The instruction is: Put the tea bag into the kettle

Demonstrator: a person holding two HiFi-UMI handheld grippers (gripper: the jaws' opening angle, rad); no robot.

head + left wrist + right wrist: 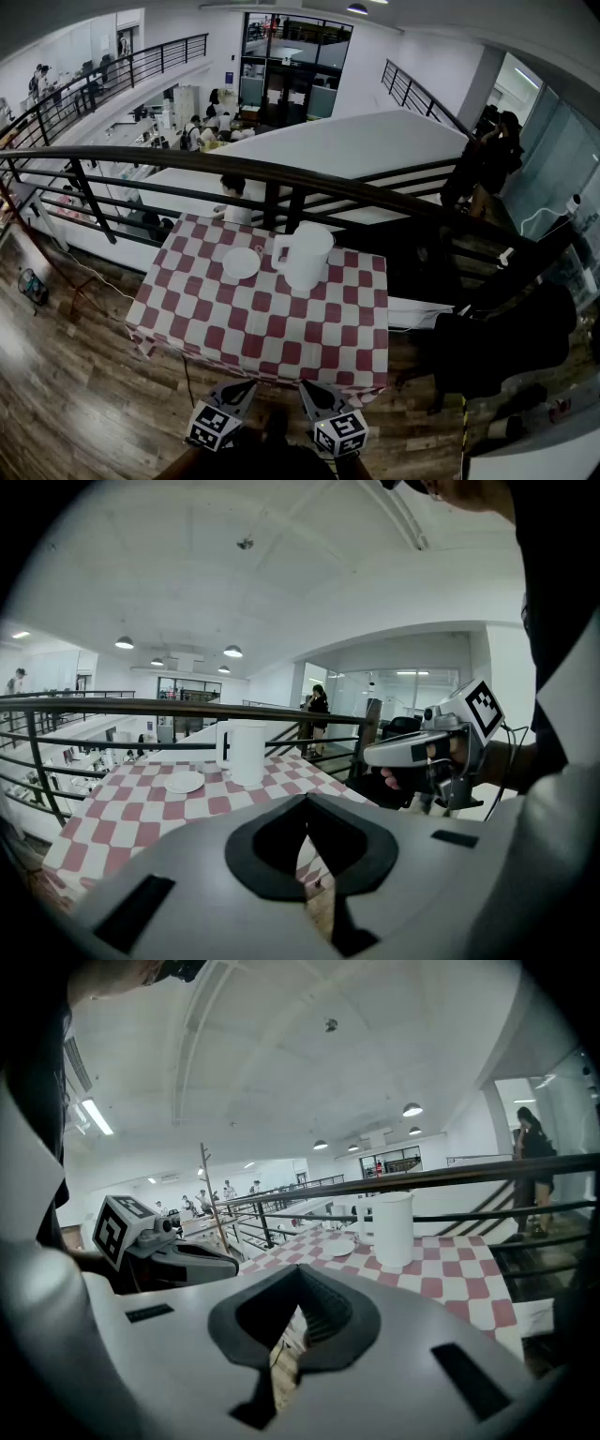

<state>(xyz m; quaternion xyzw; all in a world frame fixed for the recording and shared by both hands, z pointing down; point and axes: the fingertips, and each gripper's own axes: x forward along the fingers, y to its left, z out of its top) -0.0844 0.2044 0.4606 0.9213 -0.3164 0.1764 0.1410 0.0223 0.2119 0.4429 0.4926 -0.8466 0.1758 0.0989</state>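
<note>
Head view looks steeply down on 1 small table (pixel 281 330) under a red-and-white checked cloth, set on a wood-plank floor (pixel 70 375) right against a black railing (pixel 281 174) at the edge of a mezzanine. Past the rail a lower level with several people is visible, and a person (pixel 489 157) stands at the right by the glass walls. The white kettle (pixel 307 255) stands upright on the far half of the table, near the railing, with a white saucer (pixel 241 262) just beside it on its left. The tea bag is too small to make out in any view. The left gripper (pixel 242 389) and right gripper (pixel 309 392) sit side by side at the near table edge, well apart from the kettle. Only the 2 gripper views show the jaws: each pair is closed together with nothing between, leaving just a thin slit onto floor and cloth. They also give a level look at the white ceiling (pixel 281 583) and round lamps (pixel 232 652). The left gripper view catches the hand (pixel 405 780) holding the right gripper.
</note>
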